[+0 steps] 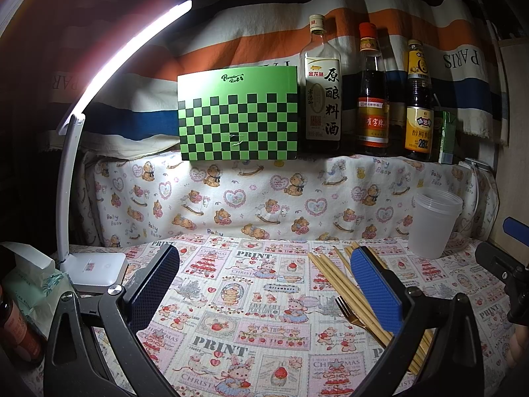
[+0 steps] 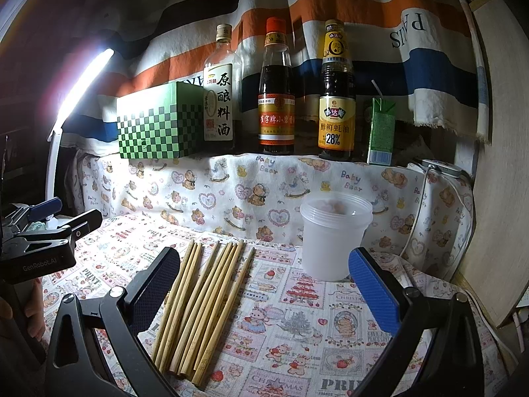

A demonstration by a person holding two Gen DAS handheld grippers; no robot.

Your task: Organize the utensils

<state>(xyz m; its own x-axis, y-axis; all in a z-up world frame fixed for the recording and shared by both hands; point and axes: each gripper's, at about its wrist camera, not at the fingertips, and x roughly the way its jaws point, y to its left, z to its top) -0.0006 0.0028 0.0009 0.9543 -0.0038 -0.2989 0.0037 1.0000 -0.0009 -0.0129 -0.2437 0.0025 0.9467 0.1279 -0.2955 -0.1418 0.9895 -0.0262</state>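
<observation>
Surface: printed tablecloth point(image 2: 297, 324) with bears and strawberries, lit by a desk lamp point(image 1: 76, 172) at 9 o'clock.
Backdrop: striped cloth behind a ledge holding a green checkered box point(image 1: 238, 115) and three sauce bottles point(image 2: 276, 99) at 12 o'clock.
Chopsticks point(image 2: 201, 304): loose bundle flat on the cloth, at 7 o'clock of the plastic cup point(image 2: 334, 235), well apart from it.
Fork point(image 1: 350, 314): lies against the chopsticks; only seen from the left wrist.
Left gripper point(image 1: 264, 294): jaws spread wide, nothing between them, chopsticks by its right finger.
Right gripper point(image 2: 264, 294): jaws spread wide above the chopsticks, holding nothing.
</observation>
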